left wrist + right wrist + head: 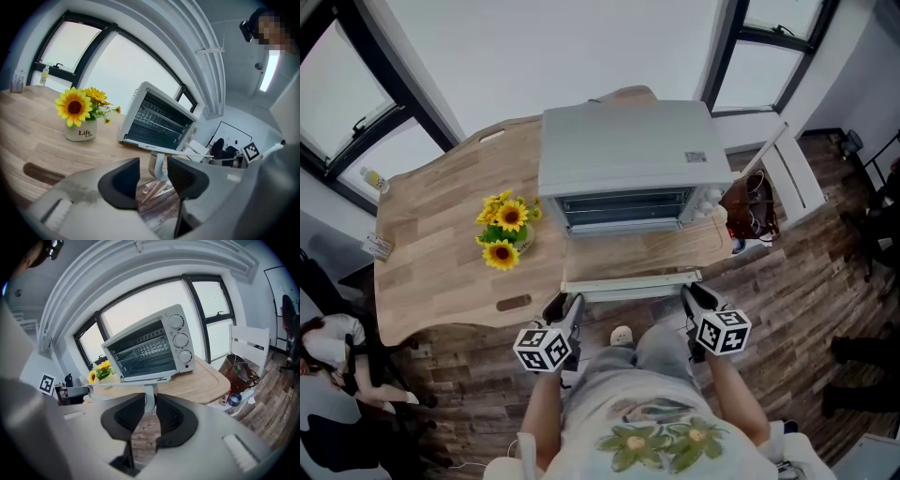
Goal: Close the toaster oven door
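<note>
Looking down from the head view, the toaster oven (623, 164) sits in the upper middle of the frame on the wooden table (431, 262). Its door (628, 253) is dropped fully open, lying flat toward the person, with the handle (630, 283) about at the table's near edge. So nothing's closed yet, as far as I can see, and the whole swing-up is left to do. Both tools are already at the handle, one at each end. The right gripper (149, 411) looks clamped on the handle's white post at the right end, which sits squeezed between the pads in the lower middle of its own view. The left gripper (152, 171) is a different story. Its jaws are spread, and the left post is between them with a visible gap on either side, so it isn't grasping anything, just straddling it. My guess is the job is at the "get a hold and lift" stage. The door has to rotate up from flat to vertical and seat against the front of the oven, and only the right side has a real grip for that. The sunflower pot (504, 230) at centre left of the head view is well clear of the door's path.
</note>
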A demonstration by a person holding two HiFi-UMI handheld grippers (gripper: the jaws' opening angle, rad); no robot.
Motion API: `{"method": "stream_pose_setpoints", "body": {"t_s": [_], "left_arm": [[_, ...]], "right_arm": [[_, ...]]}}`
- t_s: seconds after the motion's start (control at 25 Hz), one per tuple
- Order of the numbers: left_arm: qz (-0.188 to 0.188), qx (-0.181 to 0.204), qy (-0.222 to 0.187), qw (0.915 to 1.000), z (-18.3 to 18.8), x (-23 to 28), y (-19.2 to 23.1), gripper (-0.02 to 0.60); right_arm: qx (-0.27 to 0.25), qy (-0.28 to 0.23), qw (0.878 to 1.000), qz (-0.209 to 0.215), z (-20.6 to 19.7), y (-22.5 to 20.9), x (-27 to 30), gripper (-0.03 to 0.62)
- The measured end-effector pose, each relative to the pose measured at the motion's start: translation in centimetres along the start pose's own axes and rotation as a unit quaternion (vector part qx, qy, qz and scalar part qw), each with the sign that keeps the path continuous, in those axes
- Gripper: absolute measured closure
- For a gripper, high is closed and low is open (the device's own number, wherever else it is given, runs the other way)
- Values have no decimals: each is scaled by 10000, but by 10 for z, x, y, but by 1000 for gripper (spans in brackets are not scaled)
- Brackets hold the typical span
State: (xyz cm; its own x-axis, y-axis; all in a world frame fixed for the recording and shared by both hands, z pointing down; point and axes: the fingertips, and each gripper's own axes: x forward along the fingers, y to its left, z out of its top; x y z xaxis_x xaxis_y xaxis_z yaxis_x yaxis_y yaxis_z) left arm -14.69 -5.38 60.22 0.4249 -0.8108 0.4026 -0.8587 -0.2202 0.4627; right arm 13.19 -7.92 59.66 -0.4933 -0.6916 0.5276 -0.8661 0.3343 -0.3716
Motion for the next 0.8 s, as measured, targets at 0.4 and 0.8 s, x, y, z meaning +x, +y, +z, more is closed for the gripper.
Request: {"method": "stream_pose_setpoints", "body": {"t_s": [0.4, 0.8], "left_arm": [[183, 151, 46, 9997, 11, 11, -5, 451], [382, 351, 147, 9985, 16, 13, -8, 474]], "right_arm": [[1, -85, 10000, 35, 8, 3, -3, 514], [99, -160, 9998, 90, 14, 3, -4, 514]]}}
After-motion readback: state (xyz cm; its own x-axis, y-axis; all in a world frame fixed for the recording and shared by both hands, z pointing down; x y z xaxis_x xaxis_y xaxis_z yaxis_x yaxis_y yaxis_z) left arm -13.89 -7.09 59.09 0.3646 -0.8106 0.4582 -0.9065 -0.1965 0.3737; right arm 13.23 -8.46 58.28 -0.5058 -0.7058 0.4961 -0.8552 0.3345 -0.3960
